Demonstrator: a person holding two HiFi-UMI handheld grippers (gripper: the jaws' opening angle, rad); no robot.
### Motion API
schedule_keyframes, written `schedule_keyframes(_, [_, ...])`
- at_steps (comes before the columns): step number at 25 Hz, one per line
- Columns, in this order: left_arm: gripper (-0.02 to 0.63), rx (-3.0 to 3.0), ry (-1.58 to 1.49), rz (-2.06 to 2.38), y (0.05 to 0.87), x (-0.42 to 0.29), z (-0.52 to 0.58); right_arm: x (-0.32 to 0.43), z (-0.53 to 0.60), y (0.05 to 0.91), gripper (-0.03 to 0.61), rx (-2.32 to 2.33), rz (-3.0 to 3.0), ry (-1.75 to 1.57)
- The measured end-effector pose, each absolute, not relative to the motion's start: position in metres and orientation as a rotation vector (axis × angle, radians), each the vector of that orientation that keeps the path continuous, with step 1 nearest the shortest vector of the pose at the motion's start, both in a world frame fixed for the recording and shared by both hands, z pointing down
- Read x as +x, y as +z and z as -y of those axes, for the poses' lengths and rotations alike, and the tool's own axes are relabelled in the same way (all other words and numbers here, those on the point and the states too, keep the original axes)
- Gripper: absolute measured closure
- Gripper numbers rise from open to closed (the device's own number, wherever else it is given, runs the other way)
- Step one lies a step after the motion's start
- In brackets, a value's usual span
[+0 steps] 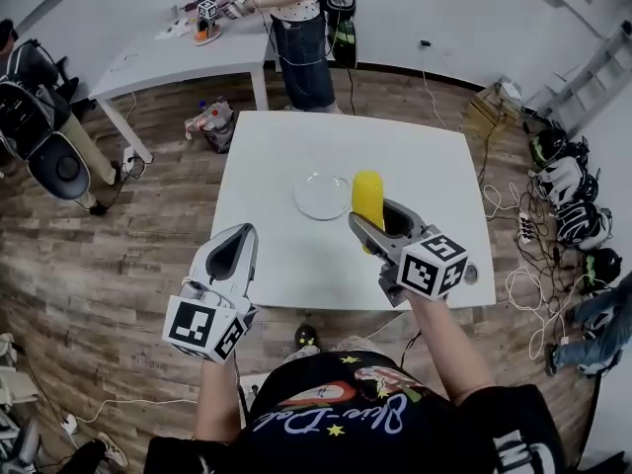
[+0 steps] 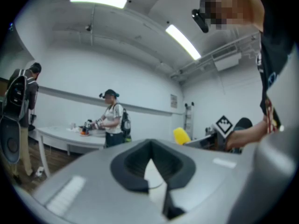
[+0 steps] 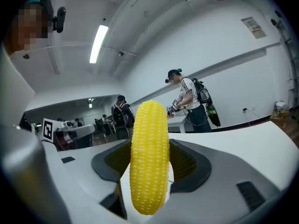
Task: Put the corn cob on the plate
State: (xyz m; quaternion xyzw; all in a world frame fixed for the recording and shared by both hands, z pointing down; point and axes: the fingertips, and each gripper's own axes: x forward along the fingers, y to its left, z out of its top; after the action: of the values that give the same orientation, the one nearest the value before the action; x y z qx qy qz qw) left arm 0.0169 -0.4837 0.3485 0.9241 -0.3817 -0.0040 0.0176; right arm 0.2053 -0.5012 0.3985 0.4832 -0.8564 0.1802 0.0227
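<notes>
A yellow corn cob [image 1: 368, 198] [image 3: 149, 157] stands upright between the jaws of my right gripper [image 1: 375, 220] [image 3: 148, 169], which is shut on it above the white table [image 1: 286, 265]. The cob also shows in the left gripper view as a yellow tip [image 2: 181, 135]. A clear round plate [image 1: 322, 195] lies on the table just left of the cob. My left gripper [image 1: 233, 247] [image 2: 155, 183] hovers over the table's front left edge, shut, with nothing between its jaws.
A second white table [image 1: 178, 52] stands at the back left, where a person [image 1: 296, 28] works with grippers. Cables and gear [image 1: 563, 181] lie on the wooden floor to the right. Chairs [image 1: 39, 126] stand at the far left.
</notes>
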Motion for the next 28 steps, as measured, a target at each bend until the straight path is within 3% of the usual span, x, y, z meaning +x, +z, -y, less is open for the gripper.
schedule_keyframes(16, [0.615, 2.713, 0.041, 1.515, 0.344, -0.038, 0.521, 0.171, 0.652, 0.568, 0.341, 0.924, 2.14, 0.53])
schedule_keyframes(28, [0.615, 2.724, 0.091, 1.537, 0.342, -0.022, 0.539, 0.163, 0.667, 0.609, 0.341, 0.805, 2.062, 0.518])
